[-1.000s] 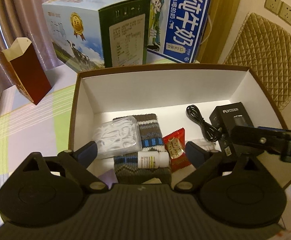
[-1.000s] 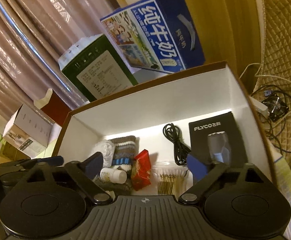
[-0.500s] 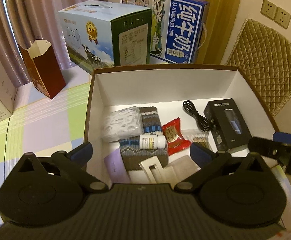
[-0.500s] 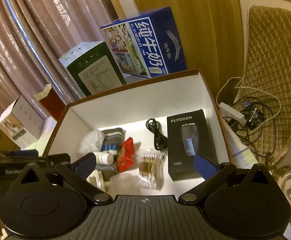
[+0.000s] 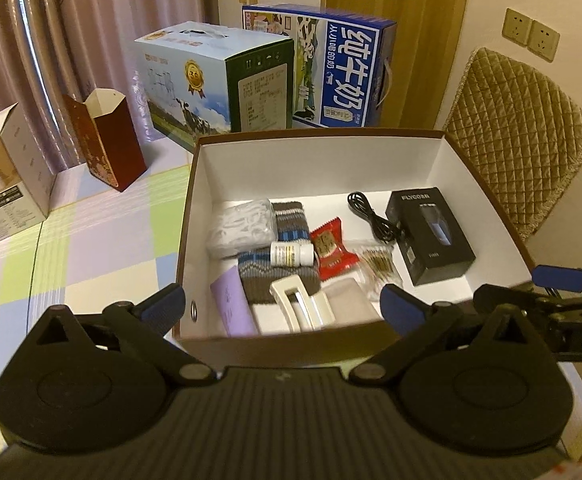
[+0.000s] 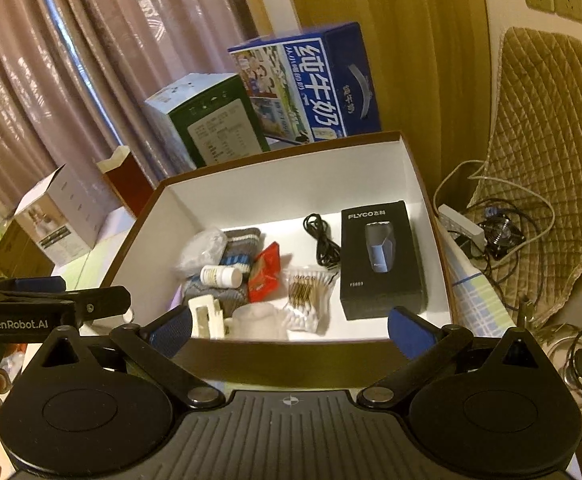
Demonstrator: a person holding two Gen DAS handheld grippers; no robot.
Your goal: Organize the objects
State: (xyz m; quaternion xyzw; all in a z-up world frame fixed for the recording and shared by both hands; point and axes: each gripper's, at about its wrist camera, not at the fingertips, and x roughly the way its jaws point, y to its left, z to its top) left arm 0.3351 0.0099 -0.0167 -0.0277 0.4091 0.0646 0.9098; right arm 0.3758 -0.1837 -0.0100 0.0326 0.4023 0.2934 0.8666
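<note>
Both grippers farther from box (image 5: 487,196)

The box (image 5: 195,184) is brown outside and white inside, and holds a black shaver carton (image 5: 429,236), a red snack packet (image 5: 333,248), a grey knit with blue and white bands (image 5: 279,256), a cream hair clip (image 5: 301,304) and a lilac card (image 5: 231,304). The tablecloth (image 5: 91,248) is checked in green, lilac, pale blue and white. Behind stand a dark red bag (image 5: 109,140) and a blue milk carton (image 5: 343,72) with white lettering.
</note>
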